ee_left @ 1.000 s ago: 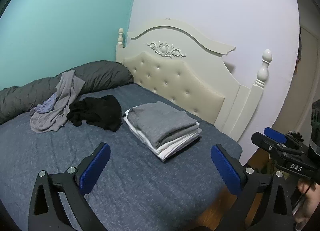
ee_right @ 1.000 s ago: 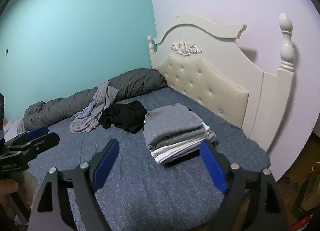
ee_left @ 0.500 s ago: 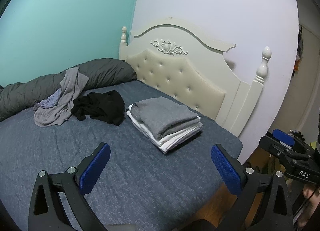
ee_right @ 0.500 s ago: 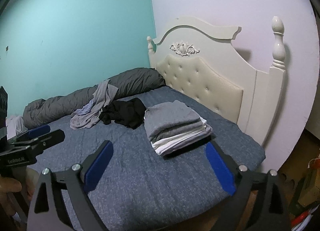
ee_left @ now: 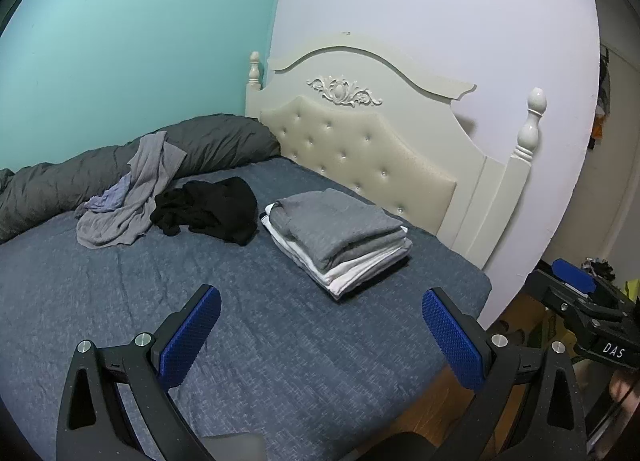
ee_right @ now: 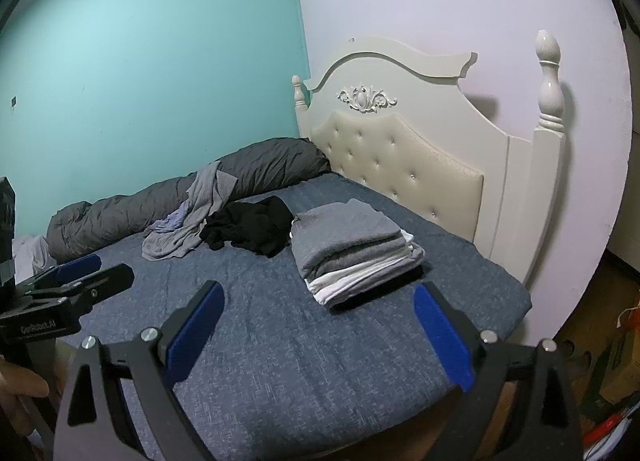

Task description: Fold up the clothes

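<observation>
A stack of folded grey and white clothes (ee_left: 338, 235) lies on the blue bed (ee_left: 280, 361) near the headboard; it also shows in the right wrist view (ee_right: 352, 251). A crumpled black garment (ee_left: 212, 211) and a loose grey garment (ee_left: 132, 197) lie to its left, also in the right wrist view as the black garment (ee_right: 252, 229) and the grey garment (ee_right: 188, 221). My left gripper (ee_left: 320, 317) is open and empty, held back over the bed's near edge. My right gripper (ee_right: 320, 317) is open and empty, also well short of the clothes.
A rolled dark grey duvet (ee_left: 120, 169) lies along the teal wall. A cream tufted headboard (ee_left: 380, 157) with posts stands behind the stack. The right gripper shows at the right of the left wrist view (ee_left: 580, 301). Wooden floor and clutter (ee_right: 612, 381) lie right of the bed.
Both grippers have pulled back and away from the bed; the clothes look smaller and farther. Both stay open and empty. The clothes have not moved.
</observation>
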Available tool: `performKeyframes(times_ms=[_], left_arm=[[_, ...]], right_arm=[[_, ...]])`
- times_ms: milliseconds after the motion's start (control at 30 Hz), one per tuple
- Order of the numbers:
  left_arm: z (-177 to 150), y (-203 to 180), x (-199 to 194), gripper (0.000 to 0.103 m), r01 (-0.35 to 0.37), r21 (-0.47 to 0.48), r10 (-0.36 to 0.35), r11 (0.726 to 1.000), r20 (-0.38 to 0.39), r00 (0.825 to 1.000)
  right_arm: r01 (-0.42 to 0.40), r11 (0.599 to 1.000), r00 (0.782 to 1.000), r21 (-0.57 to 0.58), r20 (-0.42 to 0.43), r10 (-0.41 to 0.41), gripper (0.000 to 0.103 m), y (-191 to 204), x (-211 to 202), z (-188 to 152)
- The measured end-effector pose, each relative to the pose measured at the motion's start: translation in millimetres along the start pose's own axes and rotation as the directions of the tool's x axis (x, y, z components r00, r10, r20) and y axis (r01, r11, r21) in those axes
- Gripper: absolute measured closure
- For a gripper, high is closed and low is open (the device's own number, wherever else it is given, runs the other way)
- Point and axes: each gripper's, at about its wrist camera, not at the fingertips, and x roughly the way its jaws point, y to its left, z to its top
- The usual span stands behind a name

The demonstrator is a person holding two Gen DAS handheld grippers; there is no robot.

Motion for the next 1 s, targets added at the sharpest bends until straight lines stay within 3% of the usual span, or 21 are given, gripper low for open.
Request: performKeyframes(times_ms=[1000], left_arm=[[-6.8, -2.9, -2.0, 0.001, -0.012, 0.029, 0.012, 0.999, 0.011, 1.0]], right_arm=[[0.011, 1.0, 1.0, 0.003, -0.019, -0.011, 0.006, 2.1, 4.9, -11.5]])
